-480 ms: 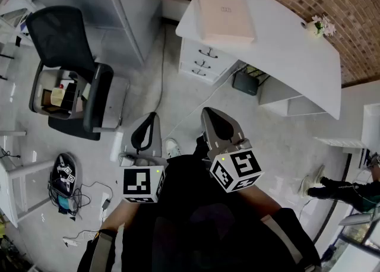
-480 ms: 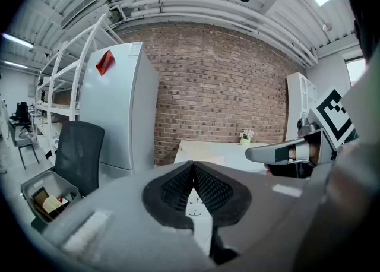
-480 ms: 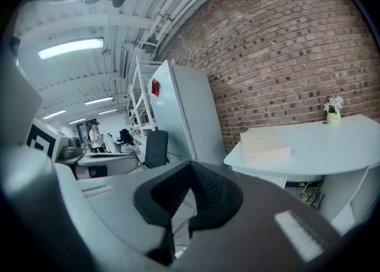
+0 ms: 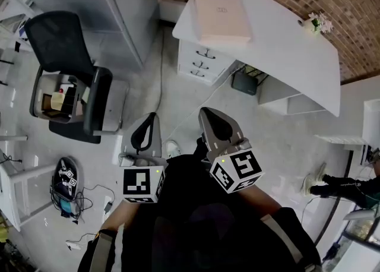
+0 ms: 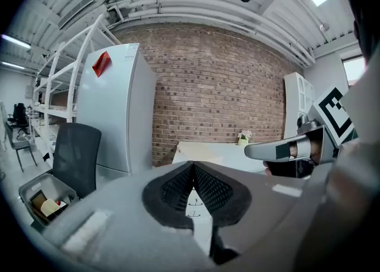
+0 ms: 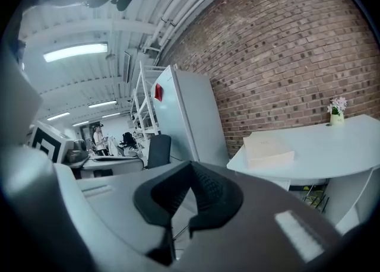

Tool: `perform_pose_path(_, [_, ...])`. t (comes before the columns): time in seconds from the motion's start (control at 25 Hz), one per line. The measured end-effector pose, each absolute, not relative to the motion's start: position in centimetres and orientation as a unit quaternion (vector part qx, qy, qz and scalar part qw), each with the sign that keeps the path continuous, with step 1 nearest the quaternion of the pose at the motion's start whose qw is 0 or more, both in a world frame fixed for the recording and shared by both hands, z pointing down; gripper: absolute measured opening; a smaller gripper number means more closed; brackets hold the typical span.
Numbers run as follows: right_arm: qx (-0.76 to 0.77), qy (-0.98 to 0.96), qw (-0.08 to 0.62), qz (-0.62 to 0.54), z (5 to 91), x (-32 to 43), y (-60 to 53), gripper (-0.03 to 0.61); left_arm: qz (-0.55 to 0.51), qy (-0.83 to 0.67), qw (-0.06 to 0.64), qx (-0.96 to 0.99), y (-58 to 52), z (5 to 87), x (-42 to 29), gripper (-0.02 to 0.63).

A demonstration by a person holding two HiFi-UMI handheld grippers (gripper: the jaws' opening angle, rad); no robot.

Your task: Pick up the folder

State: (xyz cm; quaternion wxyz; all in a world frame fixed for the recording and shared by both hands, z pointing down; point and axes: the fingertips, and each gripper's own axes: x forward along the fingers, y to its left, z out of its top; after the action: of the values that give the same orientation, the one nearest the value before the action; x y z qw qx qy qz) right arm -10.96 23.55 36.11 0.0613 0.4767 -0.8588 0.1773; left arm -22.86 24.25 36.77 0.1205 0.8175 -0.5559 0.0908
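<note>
A pale pink folder lies flat on the left end of a white desk, far ahead of both grippers. In the right gripper view the folder shows on the desk before the brick wall. My left gripper and right gripper are held side by side over the floor, well short of the desk. Both are shut with nothing between their pads. In the left gripper view the jaws meet in a closed line; in the right gripper view the jaws do the same.
A black office chair with a box of items stands at the left. A grey cabinet stands beside the desk. White drawers sit under the desk. Cables and a bag lie on the floor at left. A small flower pot stands on the desk.
The view has shifted slightly; desk and chair sit a little nearer the frame's left. Both grippers stay shut and in the same pose.
</note>
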Motion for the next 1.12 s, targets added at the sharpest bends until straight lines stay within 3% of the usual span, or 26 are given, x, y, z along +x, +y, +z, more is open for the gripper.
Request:
perform_pose_path(0.52, [0.495, -0.848, 0.062, 0.179, 35.9, -8.8, 21.1, 0.002, 0.087, -0.552, 0.123, 0.820, 21.9, 36.3, -21.4, 0.003])
perform_pose_path(1.12, [0.505, -0.841, 0.066, 0.184, 35.6, -2.0, 13.6, 0.002, 0.089, -0.543, 0.121, 0.826, 14.4, 35.5, -14.3, 0.002])
